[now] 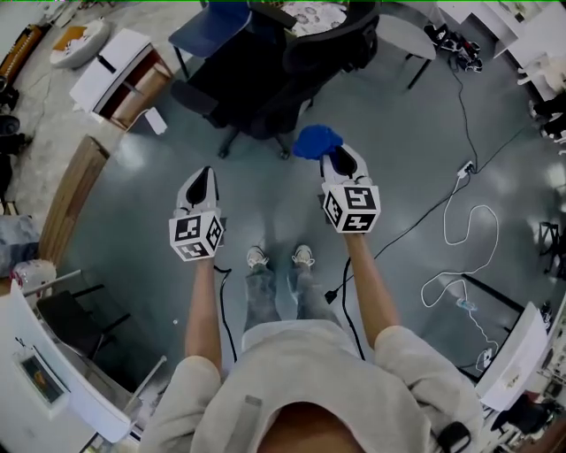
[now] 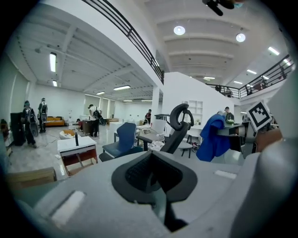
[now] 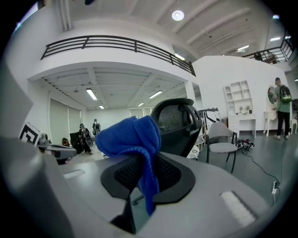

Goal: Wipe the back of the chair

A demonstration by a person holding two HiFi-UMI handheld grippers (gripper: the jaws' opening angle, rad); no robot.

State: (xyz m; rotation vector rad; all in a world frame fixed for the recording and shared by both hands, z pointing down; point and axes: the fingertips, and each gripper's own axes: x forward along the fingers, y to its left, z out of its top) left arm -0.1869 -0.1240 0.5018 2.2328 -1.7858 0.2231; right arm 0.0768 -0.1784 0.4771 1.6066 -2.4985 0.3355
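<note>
A black office chair (image 1: 292, 66) stands ahead of me with its mesh back (image 3: 179, 125) turned my way. My right gripper (image 1: 340, 164) is shut on a blue cloth (image 1: 317, 140), which bunches up between the jaws (image 3: 135, 144) a short way short of the chair. My left gripper (image 1: 202, 188) is shut with nothing in it and hangs lower and to the left, away from the chair. From the left gripper view the chair's back and headrest (image 2: 180, 125) show ahead, with the blue cloth (image 2: 212, 137) to their right.
A blue chair (image 1: 212, 26) stands beside the black one. A white cabinet (image 1: 124, 75) and a wooden board (image 1: 75, 190) lie at the left. Cables and a power strip (image 1: 464, 221) trail over the grey floor at the right. A grey chair (image 3: 223, 139) stands further right.
</note>
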